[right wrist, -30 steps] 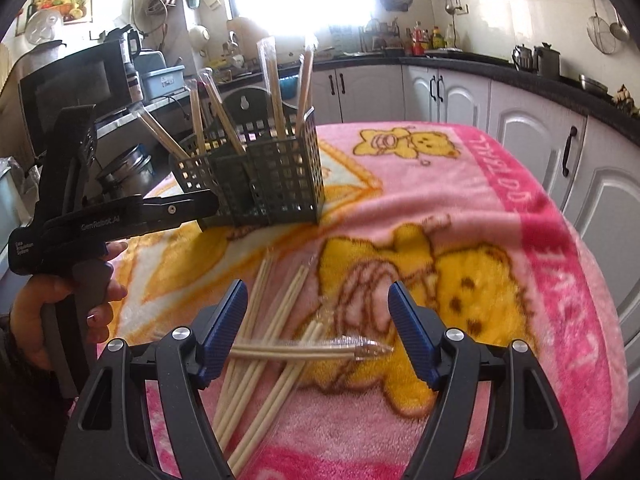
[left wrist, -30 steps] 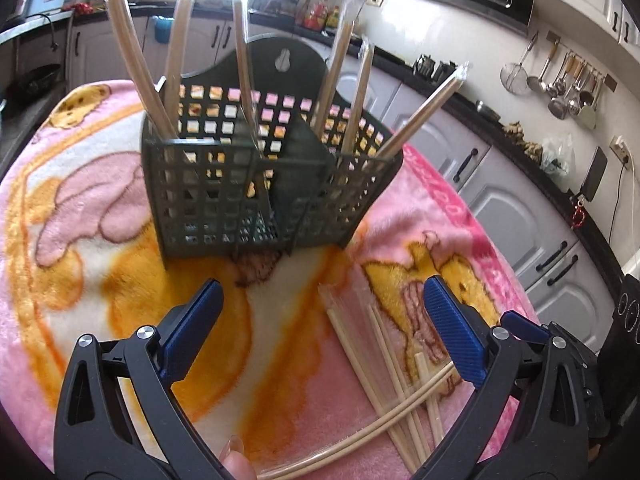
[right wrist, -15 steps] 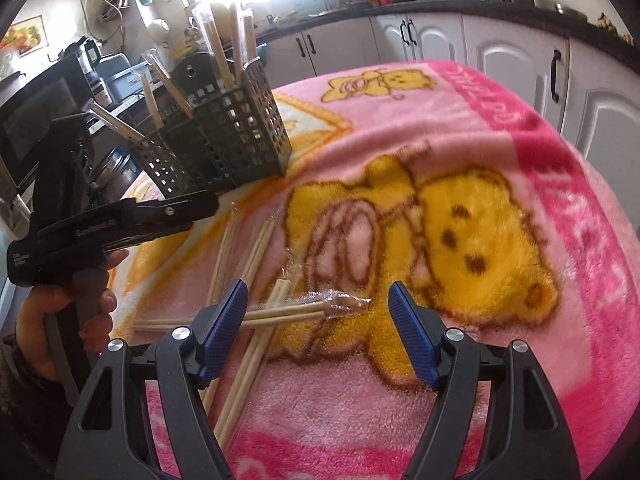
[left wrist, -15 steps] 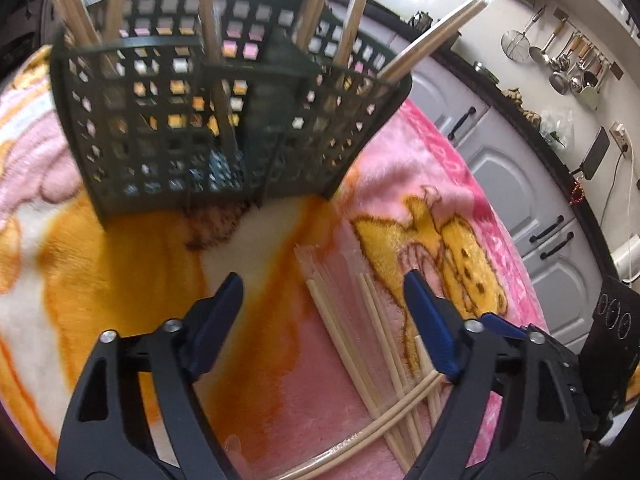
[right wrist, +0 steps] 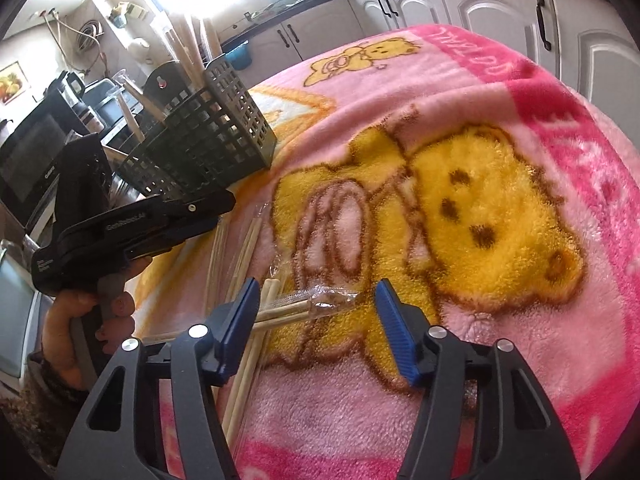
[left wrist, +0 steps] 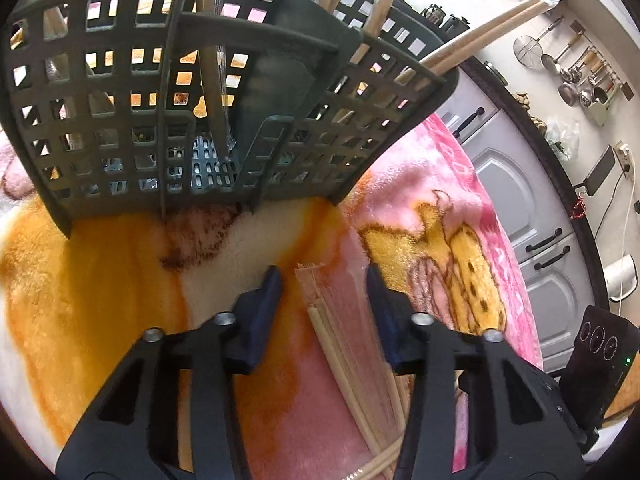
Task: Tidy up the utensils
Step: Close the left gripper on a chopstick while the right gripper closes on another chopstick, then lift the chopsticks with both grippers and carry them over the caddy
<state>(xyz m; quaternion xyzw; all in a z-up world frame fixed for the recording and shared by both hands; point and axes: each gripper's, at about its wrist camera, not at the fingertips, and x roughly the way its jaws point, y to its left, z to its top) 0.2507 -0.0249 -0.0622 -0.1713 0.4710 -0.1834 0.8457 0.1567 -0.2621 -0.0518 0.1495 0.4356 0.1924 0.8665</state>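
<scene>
A dark mesh utensil caddy [left wrist: 192,92] stands on the pink bear blanket [left wrist: 92,280] and holds several wrapped chopstick pairs upright; it also shows in the right wrist view [right wrist: 208,136]. My left gripper [left wrist: 322,292] is open, low over the blanket, its fingers either side of the top end of a wrapped chopstick pair [left wrist: 344,344] lying flat. My right gripper [right wrist: 316,316] is open, straddling the plastic-wrapped tip of another chopstick pair [right wrist: 304,304] that lies crosswise over more loose pairs [right wrist: 240,256]. The left gripper's body [right wrist: 132,224] shows in the right wrist view.
Kitchen cabinets [left wrist: 520,200] and a counter run behind the table on the right. Hanging ladles and strainers [left wrist: 576,76] are on the wall. A microwave [right wrist: 28,160] stands at the left. The blanket's edge drops off at the right [right wrist: 608,184].
My left gripper has moved forward and down toward the caddy and narrowed around a flat chopstick pair. My right gripper has lowered toward the crosswise wrapped pair.
</scene>
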